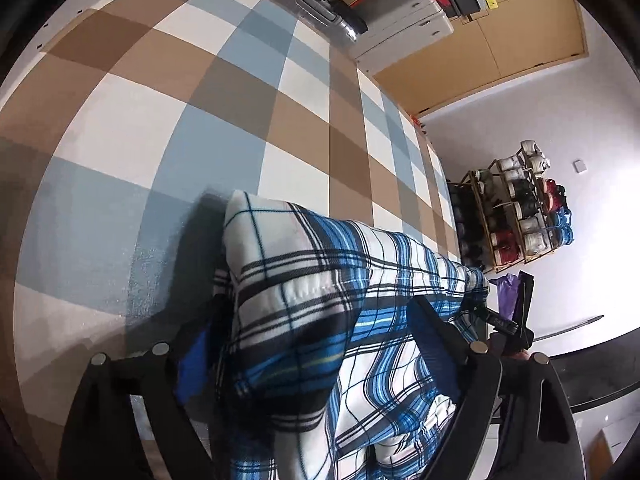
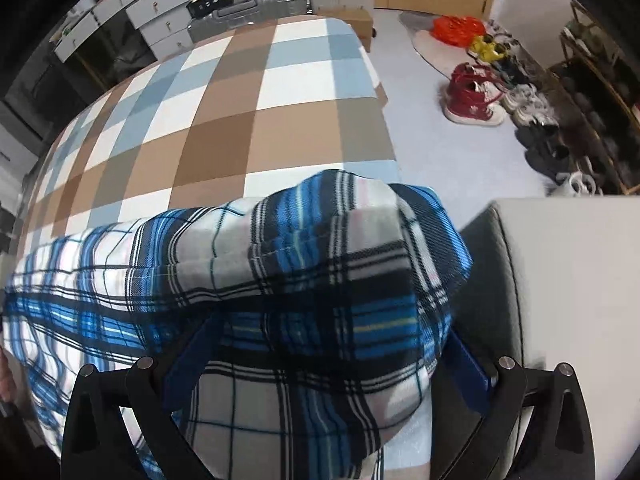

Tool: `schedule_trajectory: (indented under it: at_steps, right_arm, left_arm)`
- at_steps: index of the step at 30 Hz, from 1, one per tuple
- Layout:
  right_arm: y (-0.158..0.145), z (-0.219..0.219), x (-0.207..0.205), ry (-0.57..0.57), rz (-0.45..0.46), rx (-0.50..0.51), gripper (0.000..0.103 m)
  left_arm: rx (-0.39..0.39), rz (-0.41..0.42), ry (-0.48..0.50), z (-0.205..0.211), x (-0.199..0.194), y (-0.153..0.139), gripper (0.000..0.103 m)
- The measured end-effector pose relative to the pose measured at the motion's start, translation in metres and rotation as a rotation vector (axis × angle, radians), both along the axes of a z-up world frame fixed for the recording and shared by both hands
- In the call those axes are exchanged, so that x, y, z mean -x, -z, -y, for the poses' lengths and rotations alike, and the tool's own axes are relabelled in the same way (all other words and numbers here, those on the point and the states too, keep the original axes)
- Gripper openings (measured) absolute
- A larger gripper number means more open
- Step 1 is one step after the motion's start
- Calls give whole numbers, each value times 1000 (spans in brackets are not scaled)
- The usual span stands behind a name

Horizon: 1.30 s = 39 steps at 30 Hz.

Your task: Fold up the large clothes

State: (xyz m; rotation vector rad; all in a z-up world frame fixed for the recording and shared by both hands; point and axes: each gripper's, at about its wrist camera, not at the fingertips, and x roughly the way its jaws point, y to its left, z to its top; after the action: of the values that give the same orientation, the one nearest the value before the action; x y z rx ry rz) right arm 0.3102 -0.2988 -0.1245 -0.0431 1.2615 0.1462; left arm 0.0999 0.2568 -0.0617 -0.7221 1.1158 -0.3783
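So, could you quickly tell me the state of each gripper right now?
Left gripper: open, jaws wide, plaid garment loose between them.
Right gripper: jaws wide, same garment between them; grip cannot be told.

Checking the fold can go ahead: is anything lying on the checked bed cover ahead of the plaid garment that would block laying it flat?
Nothing visible does. The checked bed cover beyond the plaid garment shows no objects on it in either wrist view. Shoes and the shoe rack stand off on the floor.

Our left gripper (image 1: 320,328) angled downward, jaws spread wide, our right gripper (image 2: 324,344) pointing steeply down, jaws wide apart
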Motion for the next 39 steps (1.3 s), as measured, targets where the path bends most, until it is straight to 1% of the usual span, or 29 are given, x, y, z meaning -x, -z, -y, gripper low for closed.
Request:
schedule_trajectory:
  at_steps: [2,3,4,5,6,7,8,9,10,11,12,14,16,18,20,23,25,28,29,31,32,33,34,35,36,37,39]
  right_arm:
    - [1,-7,4,-29,9,10,103]
    - [1,-10,6,-46,19,12,100]
    - [2,-13,7,-65,24,-9,91]
    - [0,-15,10,-78,34,-12,84]
    - [0,-17,12,-81,43,-3,82]
    - [-1,-16,13,-84,50,-5,81]
    - [-2,-16,15,-90,62,-15,74]
    - [-4,-16,17,-93,79,-25,63]
    - [-6,-17,18,-91,92,-31,57]
    - [-7,-18,20,-82,104,-32,49]
    - [-9,-20,21,-82,119,-34,39]
    - [-12,-27,22,-97,144,-18,28]
    - [-13,-33,18,-103,156,-5,26]
    - [-13,-33,6,-89,150,-30,24]
    - [-13,-34,-8,-71,138,-54,24]
    - [-13,-46,-32,-75,135,-49,24]
    - [-12,-53,-49,-77,136,-54,24]
    - [-11,-60,-78,-73,140,-64,25]
    - [-9,-62,-83,-73,143,-62,26]
    - [-7,-63,-97,-74,131,-61,38]
    - [-6,-64,-101,-80,119,-51,56]
    - [-6,-62,-101,-76,109,-34,83]
    - [-7,-59,-98,-74,104,-46,94]
    - [-8,-56,-92,-81,100,-81,98]
    - [-12,-51,-82,-84,94,-110,98]
    - [-15,-47,-73,-79,92,-115,99]
    - [-27,-39,-41,-69,104,-137,99]
  left_arm:
    - [-55,15,28,8,-1,-3,84]
    - [-95,19,35,12,-1,-5,77]
    - [-143,19,34,16,0,-6,66]
    - [-176,7,27,15,-1,-5,40]
    - [-186,-2,26,14,0,-3,29]
    - [-170,-3,22,13,0,-1,27]
    - [-158,-8,19,13,0,0,19]
    - [-158,-7,17,13,0,0,16]
    - [-179,-2,16,16,1,-2,15]
    - [-215,5,24,20,-1,-3,14]
    - [-243,12,32,23,-1,-6,14]
    - [-265,8,38,22,-6,-6,14]
    - [-271,5,40,18,-15,-6,14]
    - [-274,-2,39,14,-25,-5,14]
    - [-292,-14,47,10,-37,-6,14]
    - [-354,-26,64,5,-65,-10,14]
    - [-380,-31,68,0,-82,-11,14]
    - [-375,-42,65,-8,-107,-11,15]
    - [-380,-42,62,-10,-113,-11,15]
    - [-400,-39,63,-13,-121,-13,17]
    - [-405,-45,66,-12,-121,-12,22]
    - [-393,-56,66,-13,-119,-12,23]
    - [-381,-61,61,-14,-115,-13,24]
    - [-364,-53,48,-18,-107,-17,25]
    - [-359,-48,41,-20,-98,-20,25]
    - [-352,-43,41,-24,-84,-25,25]
    - [-356,-47,44,-25,-64,-33,25]
